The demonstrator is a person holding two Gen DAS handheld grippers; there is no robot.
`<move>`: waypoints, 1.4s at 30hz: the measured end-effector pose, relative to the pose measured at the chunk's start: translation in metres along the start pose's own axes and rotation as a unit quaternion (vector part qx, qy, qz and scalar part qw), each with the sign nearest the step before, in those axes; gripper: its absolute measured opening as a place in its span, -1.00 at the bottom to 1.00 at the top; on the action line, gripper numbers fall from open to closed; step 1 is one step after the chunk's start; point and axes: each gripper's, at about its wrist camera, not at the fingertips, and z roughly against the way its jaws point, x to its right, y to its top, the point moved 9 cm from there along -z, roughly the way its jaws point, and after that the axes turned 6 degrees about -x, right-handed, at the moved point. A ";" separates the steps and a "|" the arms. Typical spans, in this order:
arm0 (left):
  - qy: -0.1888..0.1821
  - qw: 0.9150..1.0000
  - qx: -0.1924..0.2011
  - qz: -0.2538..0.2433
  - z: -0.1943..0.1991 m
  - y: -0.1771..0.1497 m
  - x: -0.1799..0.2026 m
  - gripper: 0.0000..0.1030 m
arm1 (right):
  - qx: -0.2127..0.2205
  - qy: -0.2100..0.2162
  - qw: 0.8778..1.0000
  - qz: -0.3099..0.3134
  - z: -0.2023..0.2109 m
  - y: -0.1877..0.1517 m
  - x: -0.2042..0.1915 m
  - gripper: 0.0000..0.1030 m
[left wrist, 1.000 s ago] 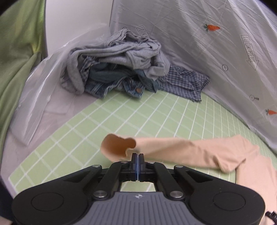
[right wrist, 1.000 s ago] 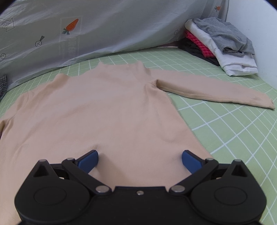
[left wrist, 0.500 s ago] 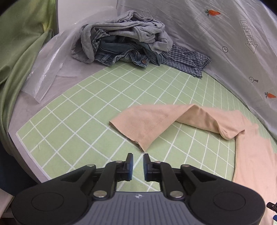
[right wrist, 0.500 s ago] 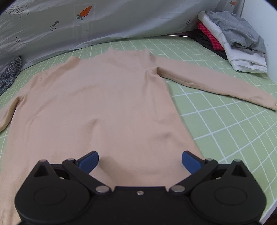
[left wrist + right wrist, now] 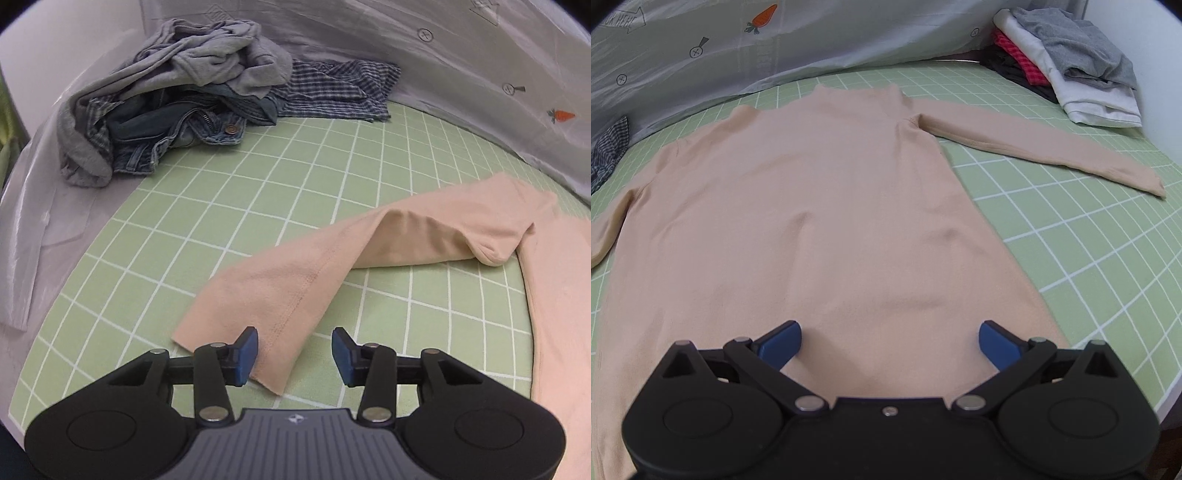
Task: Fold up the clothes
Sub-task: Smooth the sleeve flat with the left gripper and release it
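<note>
Left gripper [image 5: 294, 355] jaws opening over the sleeve [image 5: 332, 266] cuff, sleeve running away up-right toward the sweater [image 5: 820, 221]; right gripper [image 5: 890, 341] jaws wide, empty.

Soft matt knit top [image 5: 820, 206], denim jeans [image 5: 177, 125] with metal button, seemingly vinyl checked mat [image 5: 221, 206].

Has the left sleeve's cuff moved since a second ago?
Yes. The sleeve cuff has dropped from the left gripper onto the green grid mat; the jaws are opening.
</note>
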 end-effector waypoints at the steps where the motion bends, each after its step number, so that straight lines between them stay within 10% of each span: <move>1: 0.001 1.000 0.001 -0.017 -0.002 0.001 0.004 -0.12 | 0.005 -0.003 1.000 -0.005 0.001 -0.002 0.000 1.00; 6: 0.006 0.998 -0.002 -0.063 -0.007 0.000 0.013 -0.95 | 0.012 -0.013 1.000 -0.021 0.005 -0.009 0.001 1.00; 37: 0.006 0.997 -0.030 -0.072 0.020 -0.069 -0.013 -0.99 | 0.030 -0.019 0.999 -0.028 0.006 -0.014 0.000 1.00; 42: -0.028 0.999 -0.039 0.021 0.024 -0.067 -0.023 -0.57 | 0.028 -0.013 0.999 -0.019 0.006 -0.014 0.000 1.00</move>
